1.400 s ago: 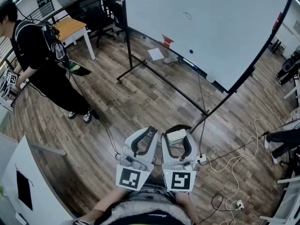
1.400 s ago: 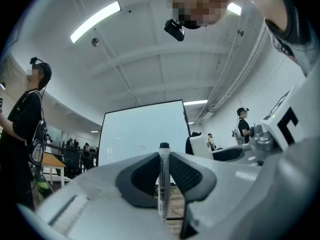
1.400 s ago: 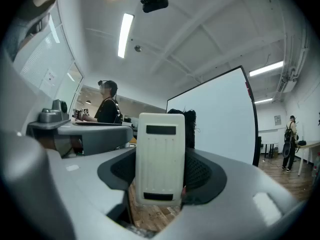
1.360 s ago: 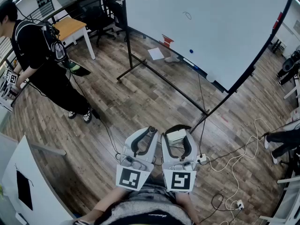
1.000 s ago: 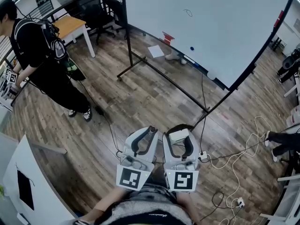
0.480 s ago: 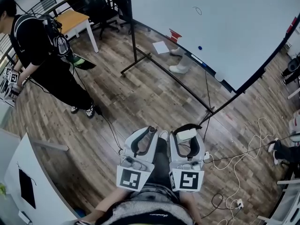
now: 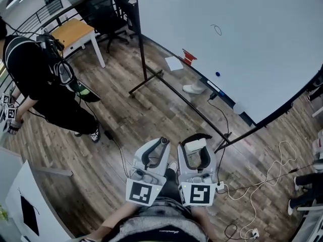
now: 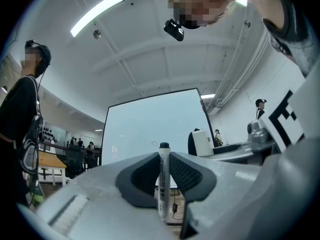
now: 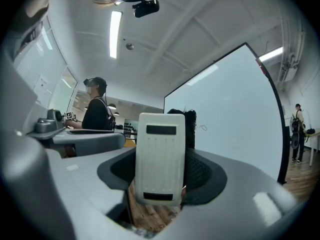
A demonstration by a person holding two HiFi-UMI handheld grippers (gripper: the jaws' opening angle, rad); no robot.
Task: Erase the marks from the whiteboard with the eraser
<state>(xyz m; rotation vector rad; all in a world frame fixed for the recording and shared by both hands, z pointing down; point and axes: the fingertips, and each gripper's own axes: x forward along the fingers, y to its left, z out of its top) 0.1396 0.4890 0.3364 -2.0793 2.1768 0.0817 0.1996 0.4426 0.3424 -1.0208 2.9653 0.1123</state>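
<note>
Eraser [image 9: 160, 156] position: clamped between the jaws of the right gripper [image 7: 196, 147], which are closed on its two sides. It stands lengthwise along the jaws and sticks out past their tips, pale plastic back toward the gripper's camera, dark pad on the far side.

Left gripper [image 8: 164, 171]: jaws pinched narrow on a marker [image 8: 163, 176], held upright with the cap end outward. It has no evident part in the erasing.

Whiteboard [image 7: 262, 49]: on a wheeled stand ahead of the person, well apart from both grippers, with bare wood floor [image 7: 151, 110] between. One small looped pen mark [image 7: 217, 30] shows high on the board; a blue dot [image 7: 217, 74] sits lower, and whether it is ink or a magnet cannot be told.

Governing relation: the loop lies forward and slightly to the right of the right gripper, which is also the nearer of the two. In the right gripper view the loop sits just right of the eraser's edge, so the eraser's long axis already points roughly at it.

Assessment: no contact made; the approach remains to be covered, and the pad will need turning flat against the board.
</note>
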